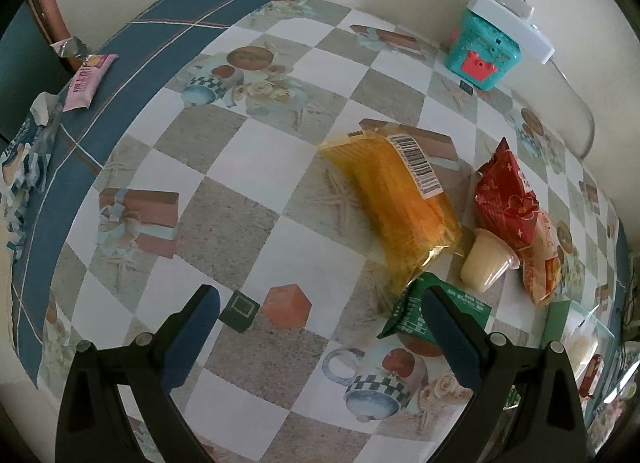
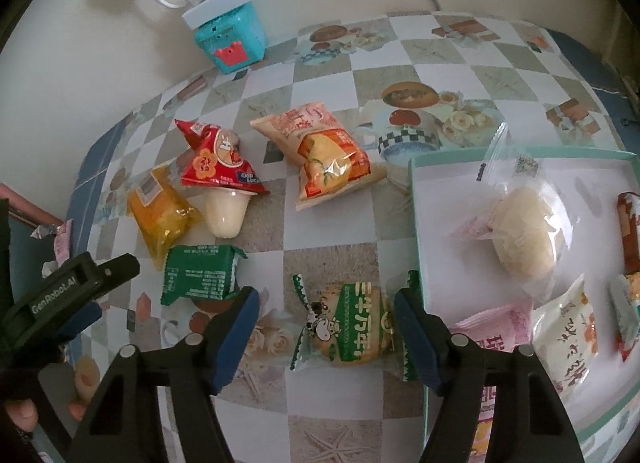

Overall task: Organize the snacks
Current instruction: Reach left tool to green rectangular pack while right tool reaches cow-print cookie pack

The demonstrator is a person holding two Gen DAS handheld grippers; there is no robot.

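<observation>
The right tool [image 2: 324, 337] hangs open, its fingers either side of a green-and-white biscuit pack [image 2: 346, 329] lying just beside the tray [image 2: 416, 223] near the worktop's [image 2: 332, 231] front edge. The left tool [image 1: 320, 333], marked "GenRobot.AI", is open over bare checkered cloth, the green wrapper [image 1: 416, 313] by its right finger. The red packet [image 2: 218, 161] reads "GOOD LUCK".

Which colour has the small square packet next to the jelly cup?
Green, with small white print; it shows best in the right wrist view.
</observation>
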